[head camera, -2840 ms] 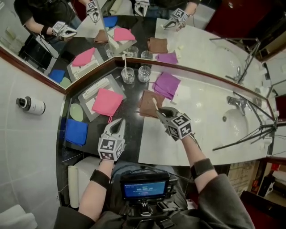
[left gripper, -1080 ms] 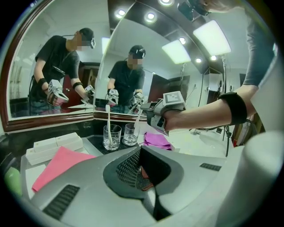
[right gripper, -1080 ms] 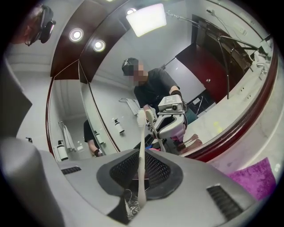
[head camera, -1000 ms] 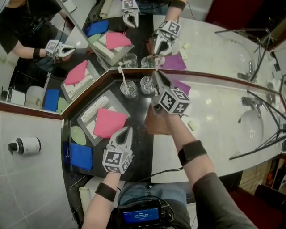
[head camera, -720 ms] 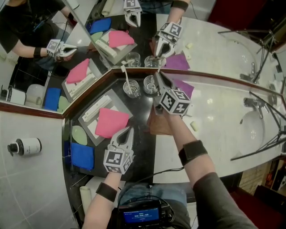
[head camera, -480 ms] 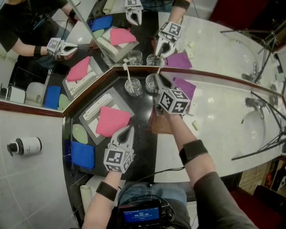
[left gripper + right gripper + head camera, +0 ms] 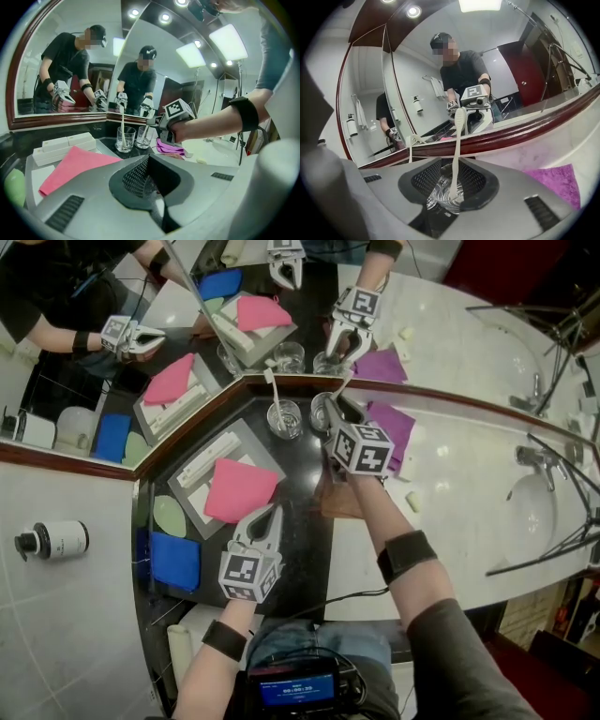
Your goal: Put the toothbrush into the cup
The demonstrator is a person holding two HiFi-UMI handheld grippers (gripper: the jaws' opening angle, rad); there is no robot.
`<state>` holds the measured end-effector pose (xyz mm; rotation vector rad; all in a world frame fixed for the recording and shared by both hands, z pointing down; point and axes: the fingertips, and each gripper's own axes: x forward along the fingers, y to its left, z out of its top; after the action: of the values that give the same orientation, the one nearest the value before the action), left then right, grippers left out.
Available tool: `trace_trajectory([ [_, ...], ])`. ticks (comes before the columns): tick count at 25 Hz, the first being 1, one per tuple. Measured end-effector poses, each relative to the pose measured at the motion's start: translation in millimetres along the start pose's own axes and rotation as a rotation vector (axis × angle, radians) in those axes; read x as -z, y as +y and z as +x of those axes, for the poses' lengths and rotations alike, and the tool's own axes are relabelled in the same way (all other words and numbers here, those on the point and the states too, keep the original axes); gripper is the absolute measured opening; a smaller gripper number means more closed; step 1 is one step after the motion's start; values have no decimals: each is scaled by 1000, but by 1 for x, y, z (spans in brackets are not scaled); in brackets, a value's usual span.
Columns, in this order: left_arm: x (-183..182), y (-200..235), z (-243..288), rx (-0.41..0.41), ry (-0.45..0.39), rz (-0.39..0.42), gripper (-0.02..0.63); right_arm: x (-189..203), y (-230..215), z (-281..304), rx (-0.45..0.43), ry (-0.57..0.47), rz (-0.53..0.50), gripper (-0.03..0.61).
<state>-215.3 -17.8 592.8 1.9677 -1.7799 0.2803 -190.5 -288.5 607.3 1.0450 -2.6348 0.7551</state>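
Behind right gripper [image 7: 336, 412], cup [image 7: 320, 412] half-hidden; jaws just parting, toothbrush [image 7: 457, 140] between; left gripper [image 7: 270, 512] closed.

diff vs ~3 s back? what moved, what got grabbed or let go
The right claw carried the toothbrush from over the brown cloth up to the right cup and lowered it in. Its jaws have just been opening; the toothbrush stands in the cup between them, apparently released. Unchanged: left claw shut and empty, left cup, pink cloth.
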Motion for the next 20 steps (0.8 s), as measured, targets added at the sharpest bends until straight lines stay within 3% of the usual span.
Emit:
trace_trajectory([
  [10, 0, -2, -7, -4, -9, -7, 1, -3, 1, -10, 6, -10, 8, 143],
  [20, -14, -10, -30, -25, -36, -7, 1, -30, 25, -60, -74, -17, -22, 130],
])
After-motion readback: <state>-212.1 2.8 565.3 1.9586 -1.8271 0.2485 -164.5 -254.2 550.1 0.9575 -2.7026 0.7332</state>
